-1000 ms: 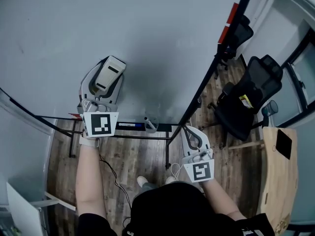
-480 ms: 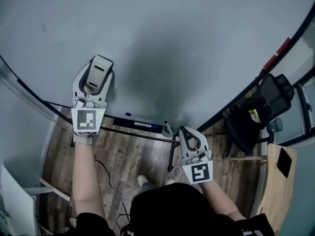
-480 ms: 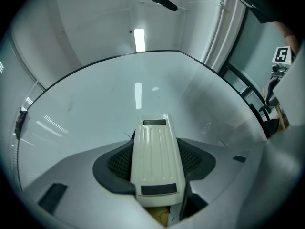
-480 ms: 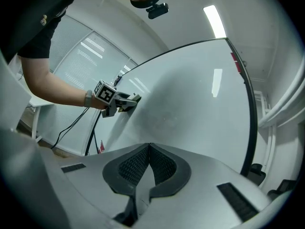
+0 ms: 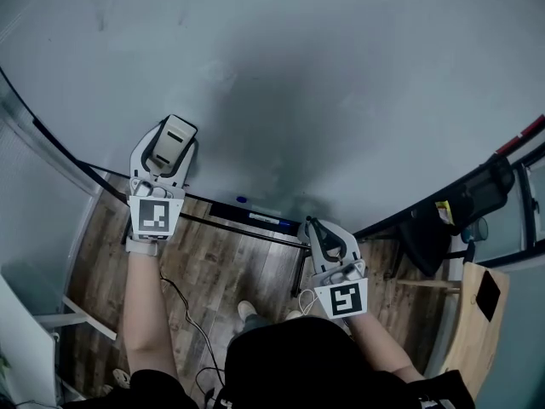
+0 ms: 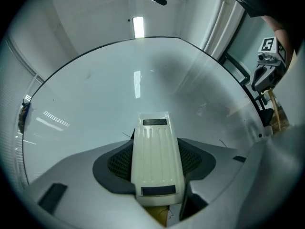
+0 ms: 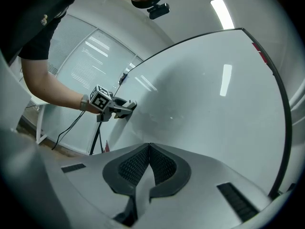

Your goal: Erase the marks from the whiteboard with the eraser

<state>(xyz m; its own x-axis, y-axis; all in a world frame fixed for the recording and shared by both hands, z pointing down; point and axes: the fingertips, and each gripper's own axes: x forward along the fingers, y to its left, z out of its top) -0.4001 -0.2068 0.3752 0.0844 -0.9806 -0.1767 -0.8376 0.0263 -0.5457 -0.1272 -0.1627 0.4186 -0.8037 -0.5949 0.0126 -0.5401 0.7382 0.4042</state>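
Note:
The whiteboard (image 5: 324, 75) fills the upper head view and is almost bare. A few faint thin strokes (image 6: 222, 142) show on it in the left gripper view. A cream-white eraser (image 5: 177, 133) lies flat against the board's lower left part. My left gripper (image 5: 174, 126) is shut on the eraser (image 6: 156, 161), with a dark pad on either side of it. My right gripper (image 5: 318, 227) hangs by the board's bottom edge with its jaws shut together and nothing between them (image 7: 148, 163). It is off the board.
A pen tray (image 5: 255, 214) with a marker runs under the board's bottom edge. A black office chair (image 5: 460, 211) and a wooden table (image 5: 477, 313) stand at the right. Below are a wooden floor, the board's stand legs and a cable (image 5: 183, 309).
The head view has swung, so the board's right edge and the chair have slid right. The left gripper, still holding the eraser, sits a little lower in the view. The right gripper has hardly moved.

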